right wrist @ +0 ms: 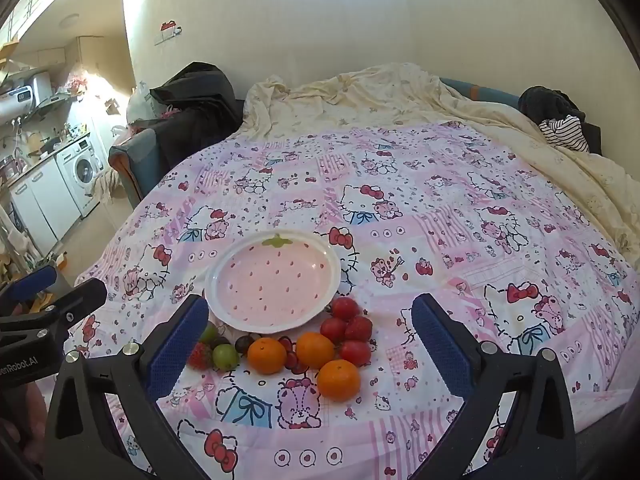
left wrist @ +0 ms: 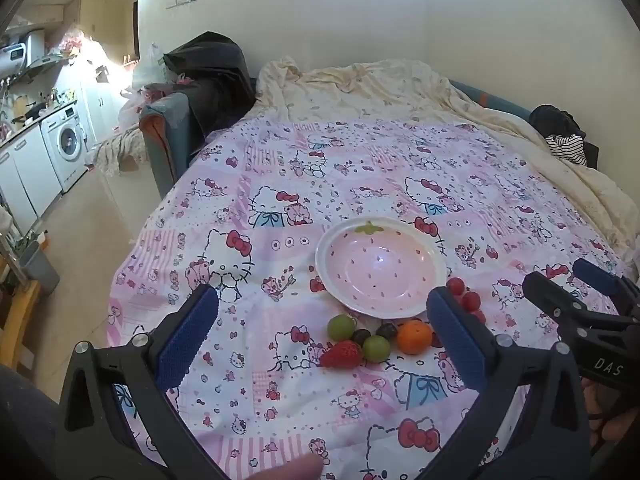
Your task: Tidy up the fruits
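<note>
While both of your claws hover above the bed, neither has hold of anything: your left claw is spread wide with its blue pads well apart, and your right claw is spread just as wide, its jaws bare. The fruit lies in a loose cluster on the pink cartoon-cat bedspread, along the near rim of the strawberry-patterned plate, which holds nothing. In your right wrist view, three oranges sit closest to you: one to the left, one in the middle and one nearest the camera. Four cherry tomatoes bunch together just right of the oranges, touching one another. On the left of the cluster lie a strawberry, partly hidden behind your right claw's left pad, and two green grapes, with dark grapes between them and the oranges. In your left wrist view, the strawberry sits between the pads, just beside a green grape, while only one orange shows and the right pad covers part of the tomatoes. A crumpled cream blanket is heaped at the far side of the bed, against the wall.
</note>
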